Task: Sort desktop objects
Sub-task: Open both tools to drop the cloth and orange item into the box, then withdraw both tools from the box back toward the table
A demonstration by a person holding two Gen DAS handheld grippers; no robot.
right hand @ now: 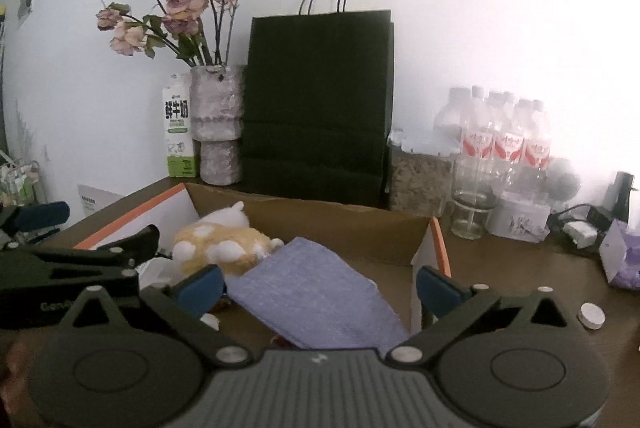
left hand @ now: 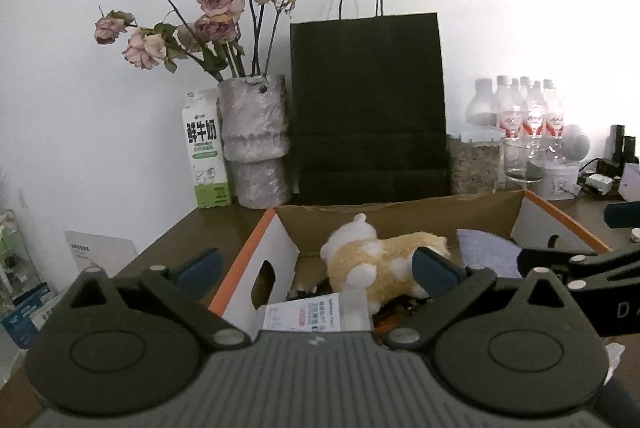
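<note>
An open cardboard box (left hand: pixel 400 214) (right hand: pixel 320 224) with orange-edged flaps sits on the brown desk. Inside lie a tan and white plush toy (left hand: pixel 380 260) (right hand: pixel 220 244), a folded blue-grey cloth (left hand: pixel 486 252) (right hand: pixel 316 292) and a white printed packet (left hand: pixel 312 314). My left gripper (left hand: pixel 318 268) stands open over the box's near left side, nothing between its blue pads. My right gripper (right hand: pixel 318 286) is open too, spread over the cloth without pressing it. Each gripper shows at the edge of the other's view.
Behind the box stand a milk carton (left hand: pixel 206 152), a vase of dried roses (left hand: pixel 258 140), a black paper bag (left hand: pixel 368 108), a jar (right hand: pixel 420 176), several water bottles (right hand: pixel 500 140) and a glass (right hand: pixel 472 212). Cables and a purple tissue pack (right hand: pixel 622 256) lie at right.
</note>
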